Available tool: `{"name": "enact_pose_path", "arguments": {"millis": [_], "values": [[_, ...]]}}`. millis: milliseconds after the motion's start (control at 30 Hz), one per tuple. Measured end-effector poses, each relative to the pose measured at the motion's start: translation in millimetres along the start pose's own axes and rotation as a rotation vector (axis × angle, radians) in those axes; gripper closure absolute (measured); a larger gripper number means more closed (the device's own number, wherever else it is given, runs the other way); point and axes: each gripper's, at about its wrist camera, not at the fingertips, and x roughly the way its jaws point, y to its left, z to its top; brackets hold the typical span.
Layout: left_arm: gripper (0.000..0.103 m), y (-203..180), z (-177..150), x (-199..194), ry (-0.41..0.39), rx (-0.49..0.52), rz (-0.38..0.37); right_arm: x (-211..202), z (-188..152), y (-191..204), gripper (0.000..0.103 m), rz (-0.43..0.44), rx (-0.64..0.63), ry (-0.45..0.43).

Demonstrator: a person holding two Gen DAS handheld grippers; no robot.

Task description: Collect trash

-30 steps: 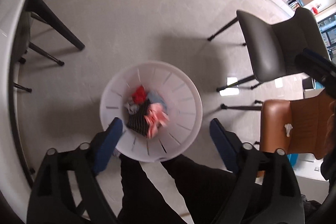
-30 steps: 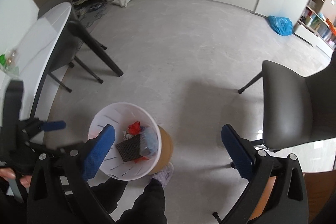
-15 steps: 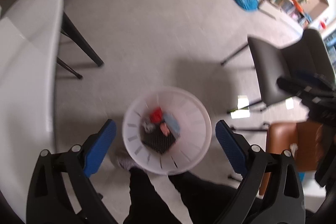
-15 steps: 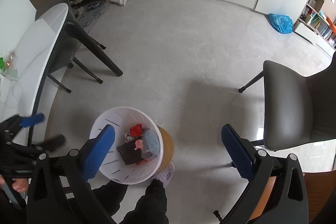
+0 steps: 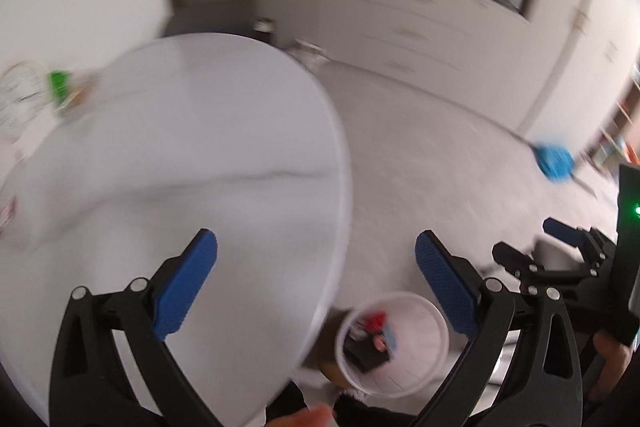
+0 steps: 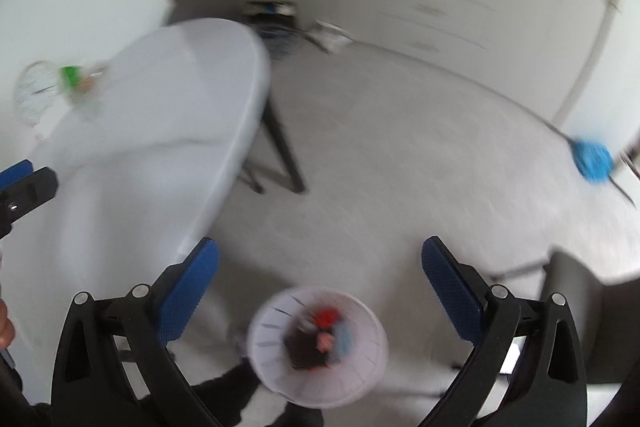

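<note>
With the white slotted bin point(image 6: 318, 347) at six o'clock already holding scraps, left gripper point(image 5: 316, 285) is opening and right gripper point(image 6: 320, 291) gapes, both empty, facing the white table point(image 5: 180, 147) at ten o'clock, probably seeking more trash

A white table point(image 6: 168, 131) fills the left of both blurred views, on dark splayed legs point(image 6: 286, 155). At its far left end lie a green thing point(image 6: 71, 75) and a wire basket point(image 6: 34, 95), just beside each other. Beyond the table, pale cabinets point(image 6: 452, 19) line the wall. Well right of the table, a blue bag point(image 6: 592, 159) lies on the floor point(image 6: 400, 155).
</note>
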Motion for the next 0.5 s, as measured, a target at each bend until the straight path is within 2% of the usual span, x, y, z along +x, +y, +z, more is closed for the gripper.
{"name": "enact_pose_path", "arguments": {"millis": [167, 300, 500], "values": [[0.008, 53, 3, -44, -0.083, -0.111, 0.148, -13, 41, 72, 0.002, 0.108, -0.146, -0.065], [0.008, 88, 1, -79, -0.116, -0.217, 0.231, -36, 62, 125, 0.002, 0.167, -0.256, -0.142], [0.008, 129, -3, -109, -0.127, -0.352, 0.331, -56, 79, 160, 0.002, 0.207, -0.315, -0.192]]}}
